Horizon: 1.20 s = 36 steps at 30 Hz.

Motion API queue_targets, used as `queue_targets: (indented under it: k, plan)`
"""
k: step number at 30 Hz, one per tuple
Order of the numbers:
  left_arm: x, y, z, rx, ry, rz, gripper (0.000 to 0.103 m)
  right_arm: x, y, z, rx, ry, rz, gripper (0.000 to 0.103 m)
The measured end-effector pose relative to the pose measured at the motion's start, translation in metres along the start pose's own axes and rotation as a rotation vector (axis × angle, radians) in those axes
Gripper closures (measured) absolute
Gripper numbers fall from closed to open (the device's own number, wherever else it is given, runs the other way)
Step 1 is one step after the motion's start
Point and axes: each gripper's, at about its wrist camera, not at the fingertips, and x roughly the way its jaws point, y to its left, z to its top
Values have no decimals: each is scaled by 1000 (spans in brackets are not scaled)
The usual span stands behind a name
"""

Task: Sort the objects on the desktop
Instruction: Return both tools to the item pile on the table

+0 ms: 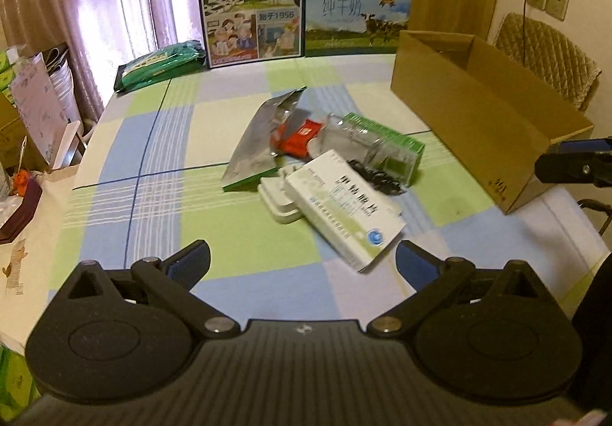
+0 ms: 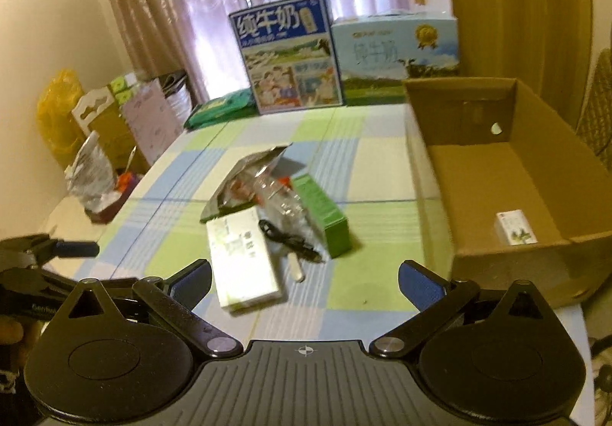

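Note:
A pile lies mid-table: a white medicine box (image 1: 344,208) (image 2: 244,261), a white charger (image 1: 277,198), a silver foil pouch (image 1: 264,143) (image 2: 244,173), a red packet (image 1: 298,137), a green box (image 1: 386,143) (image 2: 325,219), a clear plastic wrapper (image 2: 283,200) and a black cable (image 1: 378,179) (image 2: 287,238). An open cardboard box (image 1: 478,120) (image 2: 497,173) stands at the right with a small white box (image 2: 514,227) inside. My left gripper (image 1: 302,261) is open, just short of the medicine box. My right gripper (image 2: 306,280) is open and holds nothing.
Two milk cartons (image 1: 252,5) (image 1: 359,15) and a green pack (image 1: 160,64) stand at the table's far edge. Bags and boxes (image 2: 114,127) crowd the left side. A quilted chair (image 1: 547,55) is behind the cardboard box. The checked tablecloth (image 1: 153,196) covers the table.

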Motion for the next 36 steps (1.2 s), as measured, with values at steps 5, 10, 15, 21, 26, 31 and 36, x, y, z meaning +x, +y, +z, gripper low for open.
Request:
queue_targets:
  k: [5, 10, 15, 21, 26, 31, 36]
  plan:
    - [12, 14, -2, 18, 7, 3, 2, 20, 10, -4, -26, 33, 13, 2]
    - [32, 27, -6, 50, 23, -4, 2, 50, 18, -7, -46, 73, 31, 2]
    - [55, 40, -7, 93, 5, 25, 2, 84, 27, -11, -94, 104, 45, 2]
    - [82, 53, -5, 167, -11, 33, 2, 125, 34, -16, -187, 132, 80, 2]
    - [100, 69, -6, 96, 6, -8, 2, 156, 40, -25, -284, 171, 119, 2]
    - [103, 70, -1, 124, 0, 8, 1, 175, 50, -27, -337, 196, 136, 2]
    - [107, 70, 3, 104, 25, -2, 1, 186, 48, -23, -301, 218, 134, 2]
